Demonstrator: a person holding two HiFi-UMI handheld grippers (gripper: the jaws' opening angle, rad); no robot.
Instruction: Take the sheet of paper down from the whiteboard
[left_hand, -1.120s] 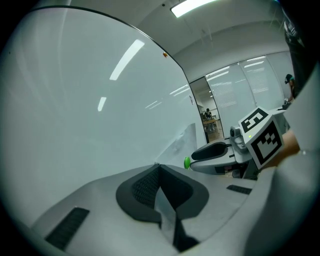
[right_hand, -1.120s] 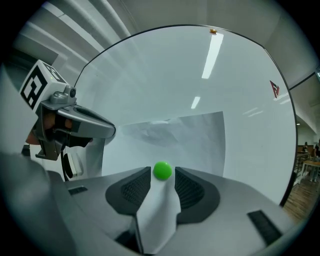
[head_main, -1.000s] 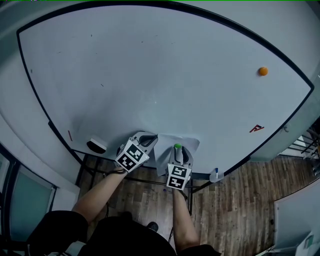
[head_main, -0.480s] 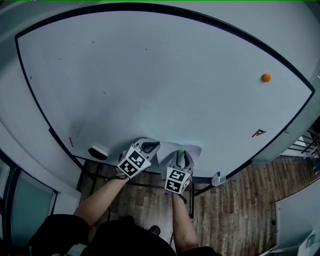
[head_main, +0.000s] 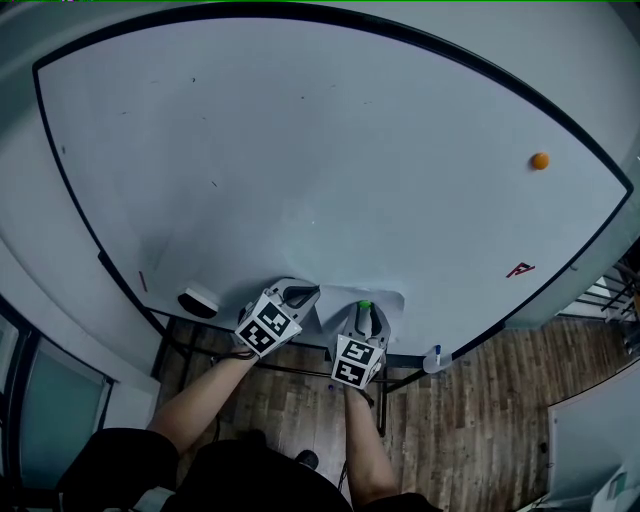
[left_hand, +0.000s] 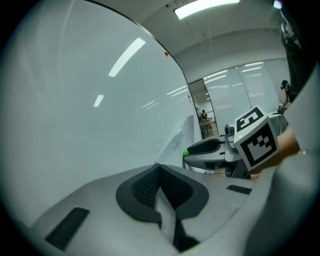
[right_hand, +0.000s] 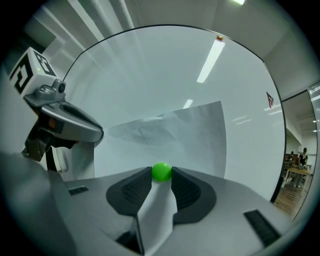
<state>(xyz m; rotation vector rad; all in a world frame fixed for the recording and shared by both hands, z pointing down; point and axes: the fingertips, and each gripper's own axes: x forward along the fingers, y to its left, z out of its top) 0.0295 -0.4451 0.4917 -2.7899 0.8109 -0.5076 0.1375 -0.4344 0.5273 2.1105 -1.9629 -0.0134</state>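
Note:
A white sheet of paper (right_hand: 180, 135) lies against the lower edge of the whiteboard (head_main: 300, 150), pinned by a green ball magnet (right_hand: 161, 171). My right gripper (right_hand: 161, 176) is shut on that magnet. Its jaws have just been closing, and a pad now touches the magnet on each side. In the head view the magnet (head_main: 364, 304) shows at the tip of the right gripper (head_main: 366, 310). My left gripper (left_hand: 159, 172) is shut on the sheet's left edge, with a white strip between its pads. It sits just left of the sheet (head_main: 335, 305) in the head view.
An orange magnet (head_main: 540, 160) and a red mark (head_main: 518, 270) sit far right on the board. On the board's tray are an eraser (head_main: 198, 299) at the left and a small white and blue item (head_main: 432, 357) at the right. Wooden floor lies below.
The head view has shifted slightly, so the board's marks sit a little lower and further right. Both grippers stay at the sheet, and less of the paper shows around them.

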